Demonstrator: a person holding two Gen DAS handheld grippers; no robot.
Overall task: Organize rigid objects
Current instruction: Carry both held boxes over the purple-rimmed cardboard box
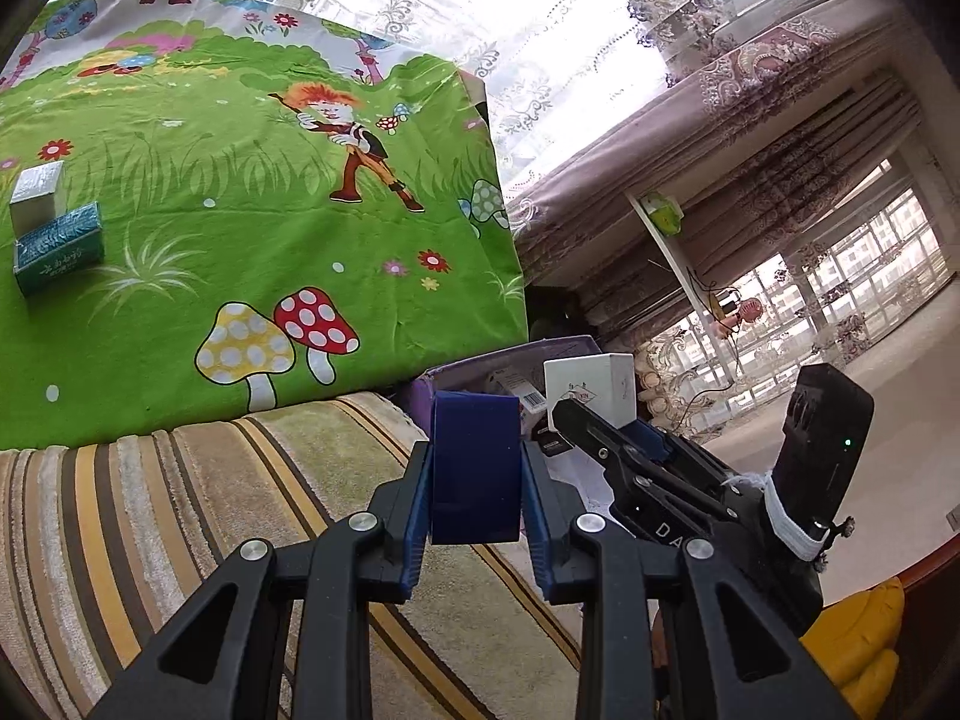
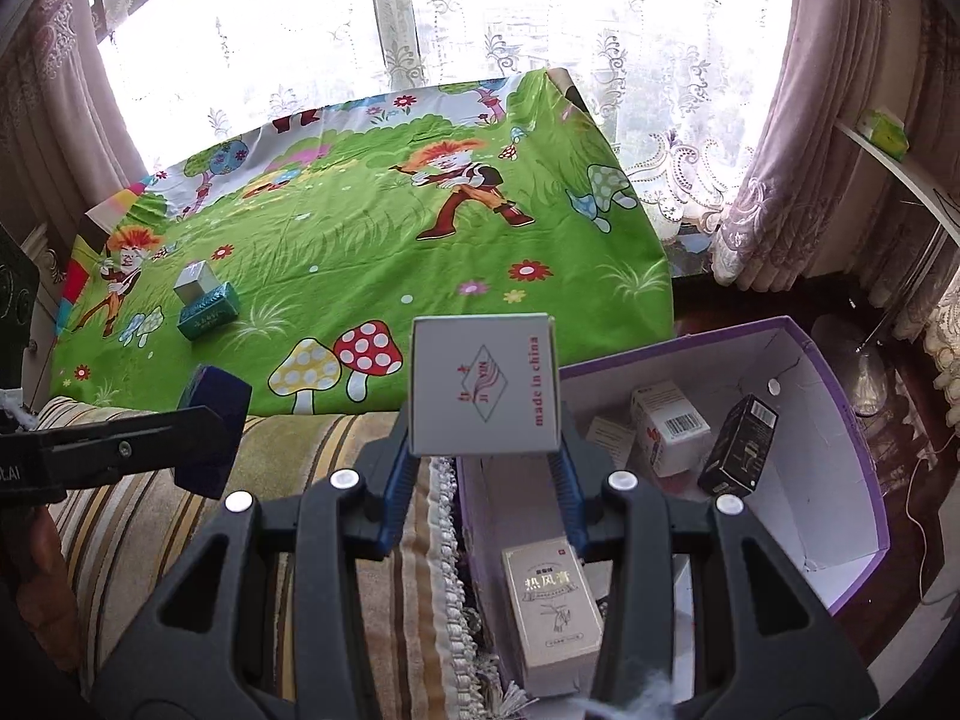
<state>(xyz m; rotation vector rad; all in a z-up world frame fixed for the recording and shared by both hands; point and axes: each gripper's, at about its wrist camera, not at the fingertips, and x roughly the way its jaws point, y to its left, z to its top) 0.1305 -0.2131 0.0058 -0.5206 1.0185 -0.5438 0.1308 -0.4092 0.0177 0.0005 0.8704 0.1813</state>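
Far to the left of both pairs of fingers, a silver box (image 2: 196, 280) and a teal box (image 2: 208, 311) sit touching each other on the green cartoon sheet (image 2: 360, 240) that covers the bench. Nearer, the left gripper (image 1: 475, 468) has its fingers pinching a dark blue box (image 1: 475, 465), held upright above the striped rug (image 1: 210, 498); in the right wrist view that same blue box shows at the left edge, just beyond the tips of the left fingers and apart from the sheet. To the right, the right gripper (image 2: 485, 468) has its fingers clamped on the sides of a white box (image 2: 485, 384), its printed face turned toward the camera. This white box hangs over the near left corner of the purple carton (image 2: 840, 420), which stands open just right of the rug's fringe. Inside the carton, directly below the right fingers, lies a beige box (image 2: 552, 612); farther right of the fingers a white barcoded box (image 2: 669, 429) leans beside a tilted black box (image 2: 738, 447).
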